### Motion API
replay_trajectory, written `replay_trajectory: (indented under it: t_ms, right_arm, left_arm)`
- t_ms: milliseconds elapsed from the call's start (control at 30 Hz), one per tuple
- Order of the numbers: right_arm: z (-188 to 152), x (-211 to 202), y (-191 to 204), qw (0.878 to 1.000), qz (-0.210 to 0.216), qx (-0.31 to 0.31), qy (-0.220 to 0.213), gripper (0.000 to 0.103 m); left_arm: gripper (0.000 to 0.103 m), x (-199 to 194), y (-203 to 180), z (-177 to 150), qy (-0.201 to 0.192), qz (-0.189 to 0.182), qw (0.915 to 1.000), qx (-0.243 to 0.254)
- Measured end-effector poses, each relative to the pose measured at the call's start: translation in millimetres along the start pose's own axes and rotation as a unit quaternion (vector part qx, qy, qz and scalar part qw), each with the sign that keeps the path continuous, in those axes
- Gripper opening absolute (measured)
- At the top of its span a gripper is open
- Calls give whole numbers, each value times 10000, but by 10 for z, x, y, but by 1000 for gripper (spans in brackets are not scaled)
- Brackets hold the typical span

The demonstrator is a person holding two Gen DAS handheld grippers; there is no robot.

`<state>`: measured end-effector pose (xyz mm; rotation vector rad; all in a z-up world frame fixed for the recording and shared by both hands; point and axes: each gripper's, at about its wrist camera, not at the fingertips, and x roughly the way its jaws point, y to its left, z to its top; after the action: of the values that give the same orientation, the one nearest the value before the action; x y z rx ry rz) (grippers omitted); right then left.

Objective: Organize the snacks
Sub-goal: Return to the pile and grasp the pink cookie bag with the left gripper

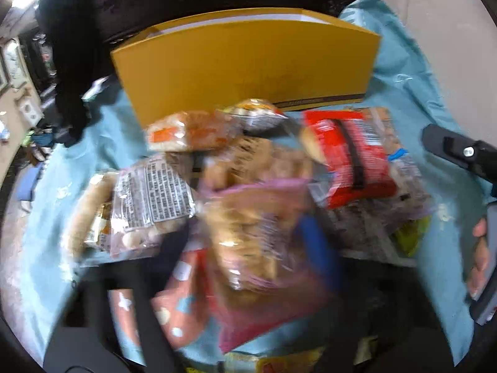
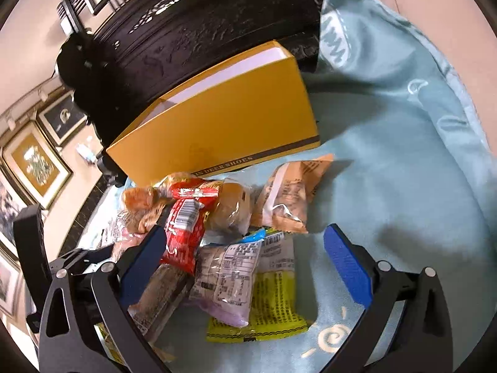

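In front of the yellow box (image 2: 223, 124), on the blue cloth (image 2: 388, 186): loose heap of snack packets, none visibly inside the box from either view.

Right tongs (image 2: 245, 267): released, blue pads spread wide and low over the cloth, on the near side of the heap from the box. Between the pads, untouched: purple packet (image 2: 226, 283) overlapping yellow packet (image 2: 276, 304). Leaning against the left pad: red packet (image 2: 183, 233). Nearer the box and clear of the pads: orange packet (image 2: 289, 192).

Left tongs (image 1: 223, 264): set about a pink-edged clear packet (image 1: 248, 233) on the near edge of the heap, one blue pad close against its side. Heavily blurred view; cannot tell whether clenched on the packet or merely straddling it.

Step in hand, as judged: picking from the heap, with both tongs down at it and no packet yet carried to the box.

Next move, as judged: confirm a firm pinch on the pink-edged packet through the wrapper, lift clear without dragging neighbours, carry over the near wall of the box. For the right tongs: choose one of the overlapping pair and close on that alone.

Risk: slippery film, and two packets taken together.
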<state>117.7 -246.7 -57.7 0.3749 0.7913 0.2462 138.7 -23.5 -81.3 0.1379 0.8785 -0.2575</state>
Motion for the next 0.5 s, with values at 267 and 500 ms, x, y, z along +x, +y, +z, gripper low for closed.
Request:
replay_trajectory:
  t_ms: [267, 500]
  right_arm:
    - [-34, 19, 105, 9987, -358, -350, -13, 102]
    - [-11, 68, 265, 9982, -387, -434, 173, 102]
  left_arm:
    - [41, -174, 58, 12, -156, -187, 9995, -183]
    - [40, -456, 141, 27, -534, -290, 9977, -308]
